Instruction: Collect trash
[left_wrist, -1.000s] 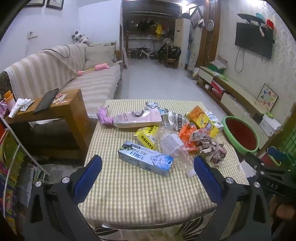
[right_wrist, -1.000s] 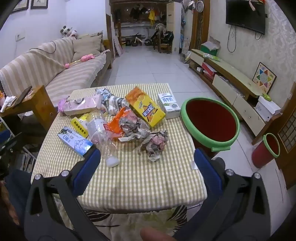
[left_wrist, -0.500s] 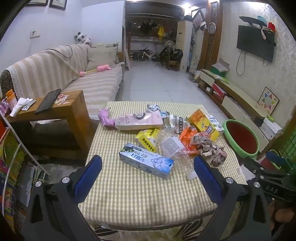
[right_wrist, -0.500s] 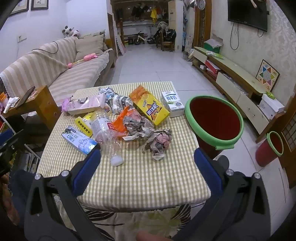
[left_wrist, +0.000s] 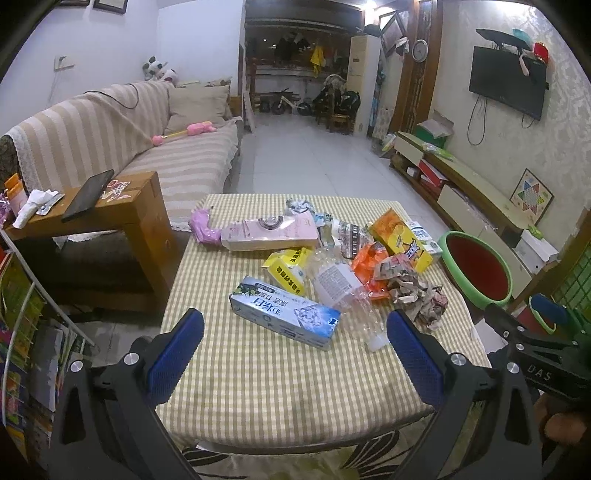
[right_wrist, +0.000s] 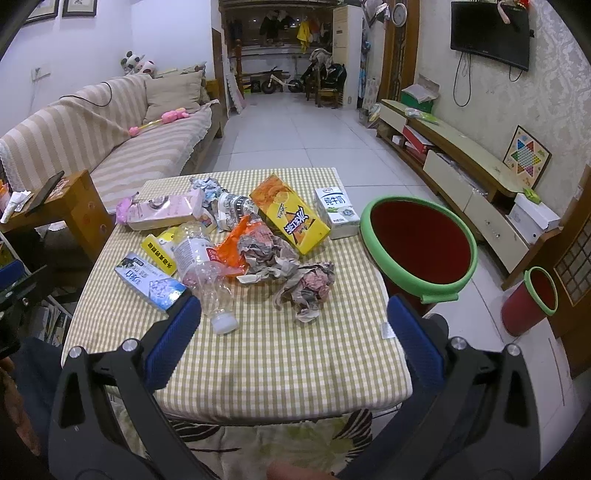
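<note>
Trash lies heaped on a checked table (left_wrist: 280, 387) (right_wrist: 288, 365): a blue-and-silver box (left_wrist: 284, 312) (right_wrist: 149, 282), a clear plastic bottle (left_wrist: 341, 286) (right_wrist: 203, 266), crumpled paper (left_wrist: 415, 293) (right_wrist: 306, 284), a yellow-orange carton (left_wrist: 400, 240) (right_wrist: 290, 214), a pink box (left_wrist: 269, 232) (right_wrist: 164, 210) and a milk carton (right_wrist: 336, 210). A red bin with a green rim (right_wrist: 419, 245) (left_wrist: 478, 269) stands at the table's right edge. My left gripper (left_wrist: 293, 356) hovers open over the near table edge, short of the blue box. My right gripper (right_wrist: 293, 345) is open too, nothing between its fingers.
A wooden side table (left_wrist: 110, 218) with a dark phone stands left, a striped sofa (left_wrist: 177, 147) behind it. A smaller red bin (right_wrist: 530, 299) sits on the floor at right, near a low TV cabinet (right_wrist: 461, 155). Tiled floor stretches beyond the table.
Both grippers have risen and drawn back a little, so the table sits lower and smaller in both views. Their jaws stay open. The trash has not moved.
</note>
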